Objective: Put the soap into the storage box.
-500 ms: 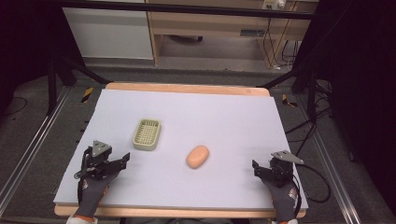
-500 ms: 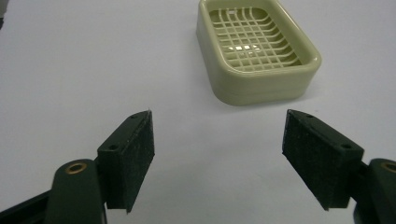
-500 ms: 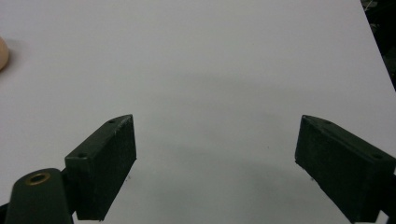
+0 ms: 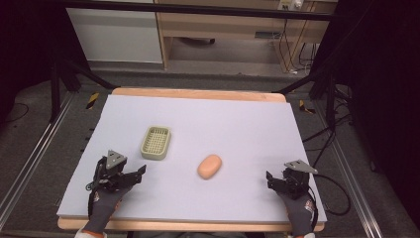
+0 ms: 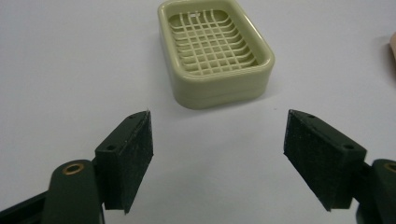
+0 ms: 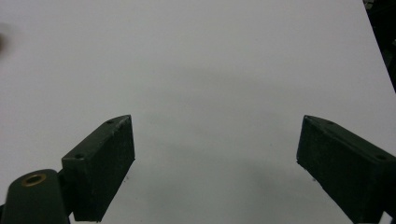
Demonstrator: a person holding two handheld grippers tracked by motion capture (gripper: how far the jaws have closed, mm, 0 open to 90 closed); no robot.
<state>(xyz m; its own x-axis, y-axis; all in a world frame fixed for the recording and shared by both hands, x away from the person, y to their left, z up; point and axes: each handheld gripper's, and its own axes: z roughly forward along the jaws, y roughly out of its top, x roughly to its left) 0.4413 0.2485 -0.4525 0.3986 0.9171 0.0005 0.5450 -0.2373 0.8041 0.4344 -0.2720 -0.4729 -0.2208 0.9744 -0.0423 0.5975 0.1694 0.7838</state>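
Observation:
A pale green soap dish with a grid floor sits left of centre on the white table top. To its right, a peach oval bar of soap lies apart from it. My left gripper rests near the front left and is open. In the left gripper view the soap dish stands a short way beyond the left gripper, and the soap's edge shows at the far right. My right gripper is open at the front right; in the right gripper view the right gripper faces bare table.
The table's wooden edge runs along the far side. Metal floor rails flank it, and cables trail at the right. A wooden bench and a white cabinet stand behind. Gloved hands hold both grippers.

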